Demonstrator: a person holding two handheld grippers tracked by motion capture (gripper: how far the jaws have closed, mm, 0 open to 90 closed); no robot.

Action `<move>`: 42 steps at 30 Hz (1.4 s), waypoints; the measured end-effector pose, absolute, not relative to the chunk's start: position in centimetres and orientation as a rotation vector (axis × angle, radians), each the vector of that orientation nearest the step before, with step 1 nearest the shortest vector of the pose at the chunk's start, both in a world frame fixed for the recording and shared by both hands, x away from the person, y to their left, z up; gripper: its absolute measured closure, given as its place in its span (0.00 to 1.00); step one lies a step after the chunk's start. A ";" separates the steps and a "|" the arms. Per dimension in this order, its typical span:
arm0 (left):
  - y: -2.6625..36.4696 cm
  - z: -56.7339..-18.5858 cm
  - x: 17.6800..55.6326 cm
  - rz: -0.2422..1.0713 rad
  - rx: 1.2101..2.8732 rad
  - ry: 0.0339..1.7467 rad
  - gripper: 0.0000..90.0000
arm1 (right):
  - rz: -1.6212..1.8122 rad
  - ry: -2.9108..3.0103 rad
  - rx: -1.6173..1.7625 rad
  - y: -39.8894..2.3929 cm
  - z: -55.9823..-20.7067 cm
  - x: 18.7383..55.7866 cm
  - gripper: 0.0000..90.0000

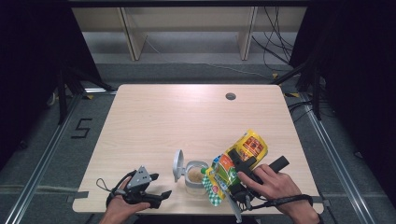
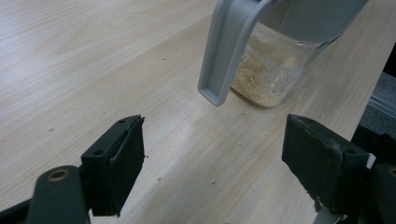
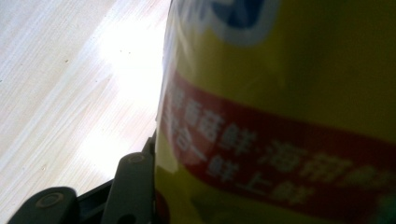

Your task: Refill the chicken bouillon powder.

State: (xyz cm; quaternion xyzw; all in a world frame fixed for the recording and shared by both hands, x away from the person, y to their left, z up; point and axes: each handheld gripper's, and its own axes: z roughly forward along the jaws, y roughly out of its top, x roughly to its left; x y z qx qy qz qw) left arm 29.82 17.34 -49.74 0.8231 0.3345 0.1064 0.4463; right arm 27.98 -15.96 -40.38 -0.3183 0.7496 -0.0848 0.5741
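The right gripper (image 1: 233,175) is clamped on a yellow seasoning pouch (image 1: 236,163) tilted at 3 o'clock of the open glass jar (image 1: 196,177); the left gripper (image 1: 156,198), jaws apart, braces nothing, so granules risk missing the mouth or the jar tipping.

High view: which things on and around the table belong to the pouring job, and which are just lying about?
In the job:
- yellow bag, gripped by the right claw
- clear jar holding granules, lid flipped open
- left claw, open beside the jar

Lying about:
- floor cables
- wooden frame behind the table
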 end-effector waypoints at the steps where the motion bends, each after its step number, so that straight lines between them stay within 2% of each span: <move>1: 17.3 -49.7 29.8 0.264 2.039 0.828 0.23 | -0.199 1.756 -0.749 -15.9 -40.4 28.0 0.62; 42: 17.4 -49.6 29.8 0.267 2.057 0.821 0.23 | -0.204 1.751 -0.753 -15.9 -40.3 27.8 0.62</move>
